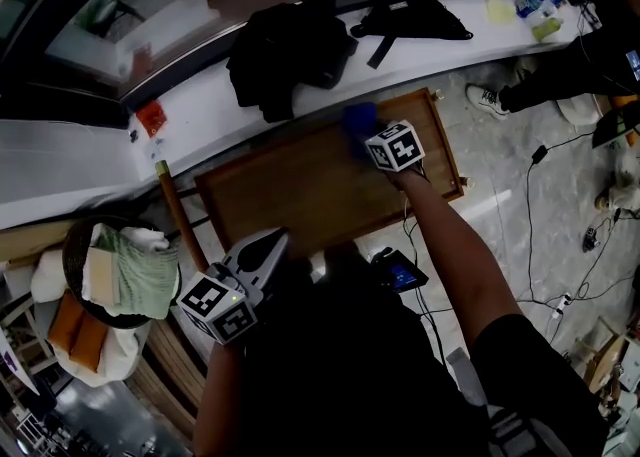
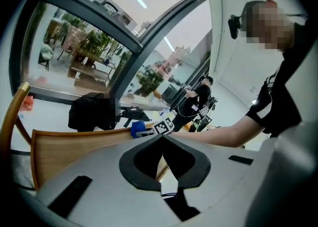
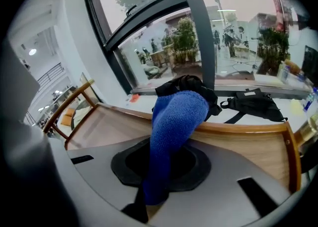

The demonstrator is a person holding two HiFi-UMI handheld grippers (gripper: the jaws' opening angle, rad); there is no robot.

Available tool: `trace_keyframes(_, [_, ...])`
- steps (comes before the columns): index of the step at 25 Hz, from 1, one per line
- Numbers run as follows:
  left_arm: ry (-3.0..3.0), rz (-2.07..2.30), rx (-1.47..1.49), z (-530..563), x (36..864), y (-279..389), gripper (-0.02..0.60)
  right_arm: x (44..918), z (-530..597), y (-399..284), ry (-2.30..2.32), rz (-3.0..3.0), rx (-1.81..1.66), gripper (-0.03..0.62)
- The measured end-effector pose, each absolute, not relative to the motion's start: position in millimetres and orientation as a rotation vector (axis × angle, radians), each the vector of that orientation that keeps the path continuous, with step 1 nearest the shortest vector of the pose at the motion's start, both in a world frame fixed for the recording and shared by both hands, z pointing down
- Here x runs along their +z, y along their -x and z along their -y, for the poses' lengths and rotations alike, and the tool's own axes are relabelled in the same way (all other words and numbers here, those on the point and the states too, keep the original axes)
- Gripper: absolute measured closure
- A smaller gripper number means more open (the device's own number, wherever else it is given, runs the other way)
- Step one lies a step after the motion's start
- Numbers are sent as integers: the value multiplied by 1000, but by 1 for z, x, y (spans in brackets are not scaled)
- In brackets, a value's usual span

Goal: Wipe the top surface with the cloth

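Observation:
The top surface is a brown wooden board [image 1: 290,195] with a raised rim. My right gripper [image 1: 365,137] reaches over its far edge, shut on a blue cloth [image 1: 358,117]. In the right gripper view the blue cloth [image 3: 176,116] rises from between the jaws and hangs over the wooden board [image 3: 109,126]. My left gripper [image 1: 272,243] hovers off the board's near left corner, jaws together with nothing held. From the left gripper view, the left gripper [image 2: 162,140] points across the wooden board [image 2: 64,144] toward the distant blue cloth [image 2: 137,128].
A black jacket [image 1: 290,55] and a black pouch [image 1: 410,20] lie on the white ledge behind the board. A dark basket [image 1: 75,265] with folded cloths stands at the left, beside a wooden rail [image 1: 180,210]. Cables [image 1: 530,205] run over the floor at the right.

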State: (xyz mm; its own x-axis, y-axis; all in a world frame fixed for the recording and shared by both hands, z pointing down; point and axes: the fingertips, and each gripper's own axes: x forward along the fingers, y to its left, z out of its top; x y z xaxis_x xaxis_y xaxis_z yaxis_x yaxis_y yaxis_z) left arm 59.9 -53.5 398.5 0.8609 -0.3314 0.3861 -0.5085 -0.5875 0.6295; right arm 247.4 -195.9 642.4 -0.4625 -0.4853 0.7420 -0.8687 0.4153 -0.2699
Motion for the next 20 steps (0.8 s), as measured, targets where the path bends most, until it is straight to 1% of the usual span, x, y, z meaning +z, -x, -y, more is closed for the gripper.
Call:
trace_keyframes(8, [-2241, 600, 288, 48, 401, -61, 571, 642, 203, -335, -1324, 1968, 868, 530])
trace_keyframes(12, [-2233, 598, 290, 43, 404, -61, 571, 641, 206, -360, -1368, 1915, 868, 530])
trace_keyframes(17, [-2237, 649, 279, 30, 404, -54, 571, 643, 207, -371, -1388, 1880, 853, 530])
trace_keyframes(20, [-2241, 651, 271, 30, 408, -58, 571, 625, 206, -402, -1435, 1784, 792, 530])
